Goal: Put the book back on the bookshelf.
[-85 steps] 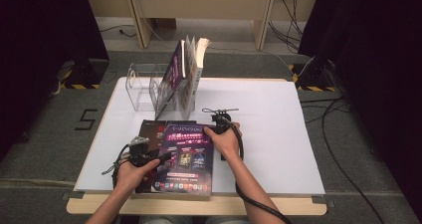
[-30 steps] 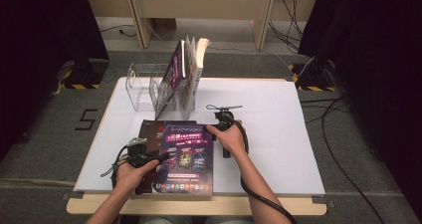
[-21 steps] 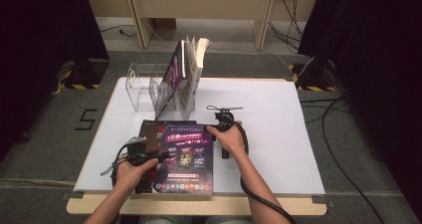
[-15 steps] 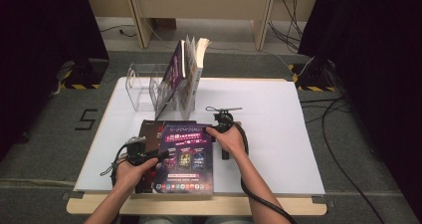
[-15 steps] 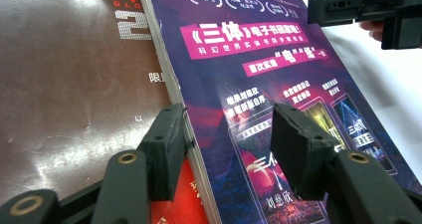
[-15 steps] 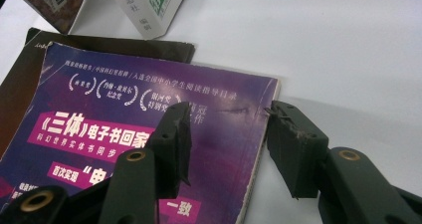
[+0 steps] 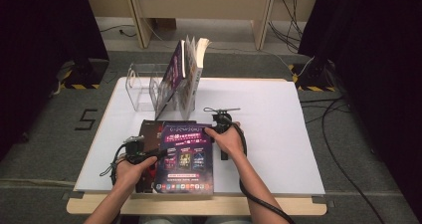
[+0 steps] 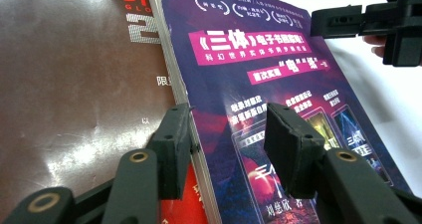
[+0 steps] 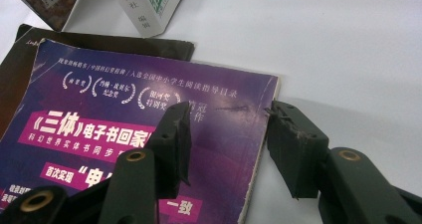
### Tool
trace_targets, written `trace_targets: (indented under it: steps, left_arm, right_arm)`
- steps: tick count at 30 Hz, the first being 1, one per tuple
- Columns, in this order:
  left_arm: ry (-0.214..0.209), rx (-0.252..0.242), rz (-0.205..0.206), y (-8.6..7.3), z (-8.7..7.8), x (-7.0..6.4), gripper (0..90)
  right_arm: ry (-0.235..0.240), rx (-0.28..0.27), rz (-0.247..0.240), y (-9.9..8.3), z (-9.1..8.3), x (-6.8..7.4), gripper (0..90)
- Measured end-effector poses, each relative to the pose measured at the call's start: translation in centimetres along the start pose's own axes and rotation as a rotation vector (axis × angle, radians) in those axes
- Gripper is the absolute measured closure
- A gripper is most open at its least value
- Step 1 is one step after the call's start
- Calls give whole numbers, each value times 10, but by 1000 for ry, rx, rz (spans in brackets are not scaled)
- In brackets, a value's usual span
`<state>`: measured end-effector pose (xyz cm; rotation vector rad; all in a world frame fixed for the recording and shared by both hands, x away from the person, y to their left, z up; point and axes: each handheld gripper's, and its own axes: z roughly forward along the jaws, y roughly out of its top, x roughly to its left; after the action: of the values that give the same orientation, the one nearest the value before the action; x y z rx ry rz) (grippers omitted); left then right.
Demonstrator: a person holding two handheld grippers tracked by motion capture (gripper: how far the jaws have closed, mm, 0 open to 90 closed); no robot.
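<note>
Left gripper (image 8: 226,134) sat low at the near left edge of a purple glossy paperback magazine (image 7: 185,157), jaws parted and straddling that edge: one jaw over a dark brown glossy book (image 8: 69,84) lying underneath, the other over the purple cover. Whether the pads touched could not be told.

Right gripper (image 9: 226,139) stood at the magazine's far right corner, jaws open wide, one above the cover, the other just off its edge over the white tabletop (image 9: 323,45); nothing gripped.

Beyond the right gripper, a clear acrylic book rack (image 7: 144,87) held several upright books (image 7: 186,72), leaning. The magazine lay flat between the two grippers, overlapping the brown book.
</note>
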<state>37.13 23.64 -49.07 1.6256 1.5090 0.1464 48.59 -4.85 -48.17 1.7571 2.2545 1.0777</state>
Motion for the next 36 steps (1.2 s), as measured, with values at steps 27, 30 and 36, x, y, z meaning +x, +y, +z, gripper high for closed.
trace_targets:
  steps: [27,30,36]
  left_arm:
    - [-68,-18,-112,14,11,3,625]
    - [-50,3,-102,14,19,0,631]
    - [-34,-1,-76,13,21,2,722]
  right_arm:
    - [-3,-9,-17,-1,0,1,510]
    - [-2,-9,-21,-2,0,0,508]
    - [3,-4,-25,-1,0,1,484]
